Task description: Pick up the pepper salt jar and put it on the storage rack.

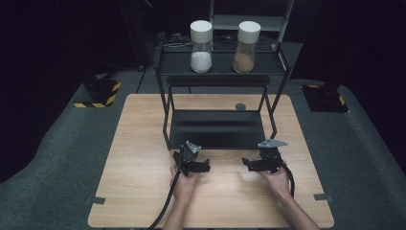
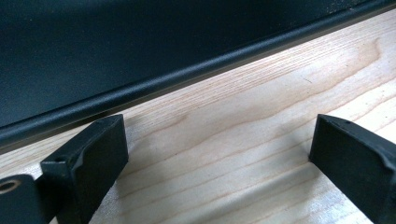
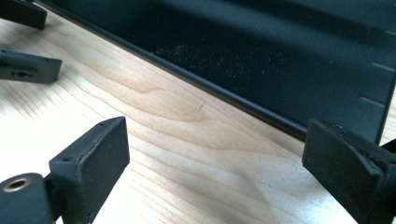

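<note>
Two clear jars with white lids stand on the top shelf (image 1: 220, 67) of a black rack: one holds white powder (image 1: 201, 46), the other brown powder (image 1: 246, 46). Both grippers rest low over the wooden table (image 1: 139, 158), just in front of the rack's lower tray (image 1: 215, 129). My left gripper (image 1: 205, 166) (image 2: 217, 140) is open, with bare wood between its jaws. My right gripper (image 1: 246, 164) (image 3: 215, 144) is open too and holds nothing. The two point at each other, a short gap apart. In the right gripper view the left gripper's fingertips (image 3: 30, 67) show at the upper left.
The tray's front rim (image 2: 140, 91) (image 3: 210, 88) runs close ahead of both grippers. A small dark round thing (image 1: 240, 106) lies on the table behind the tray. Grey carpet (image 1: 57, 158) surrounds the table, and black-and-yellow striped bases (image 1: 98, 93) sit on it at either side.
</note>
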A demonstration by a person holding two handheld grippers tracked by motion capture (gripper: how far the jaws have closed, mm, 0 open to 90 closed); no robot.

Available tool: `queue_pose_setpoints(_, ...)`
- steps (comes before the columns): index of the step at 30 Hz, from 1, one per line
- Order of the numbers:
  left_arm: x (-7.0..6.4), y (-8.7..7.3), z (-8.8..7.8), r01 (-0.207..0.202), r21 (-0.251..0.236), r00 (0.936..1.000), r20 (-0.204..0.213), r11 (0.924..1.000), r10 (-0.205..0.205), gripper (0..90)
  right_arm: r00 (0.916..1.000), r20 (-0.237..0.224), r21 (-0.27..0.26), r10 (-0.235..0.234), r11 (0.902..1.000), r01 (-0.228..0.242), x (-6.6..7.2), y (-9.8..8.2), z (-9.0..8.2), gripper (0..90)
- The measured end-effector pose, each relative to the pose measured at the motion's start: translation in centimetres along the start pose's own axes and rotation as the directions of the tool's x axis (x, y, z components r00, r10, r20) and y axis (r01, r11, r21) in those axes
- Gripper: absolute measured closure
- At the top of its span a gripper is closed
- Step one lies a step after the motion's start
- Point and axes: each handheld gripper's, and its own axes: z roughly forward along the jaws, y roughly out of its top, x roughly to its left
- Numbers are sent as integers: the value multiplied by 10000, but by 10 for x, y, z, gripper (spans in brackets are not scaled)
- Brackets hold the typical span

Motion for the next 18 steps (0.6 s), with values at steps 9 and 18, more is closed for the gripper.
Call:
queue_pose_setpoints(9,0,0,0,5,9,10000,-11,10000,-5,44,9999,158,282,28,9996,-33,2,-7,8,69)
queue_pose_setpoints(18,0,0,0,-3,14,10000,-13,10000,3,44,9984,549,572,-117,9983,86,8,-13,18,66)
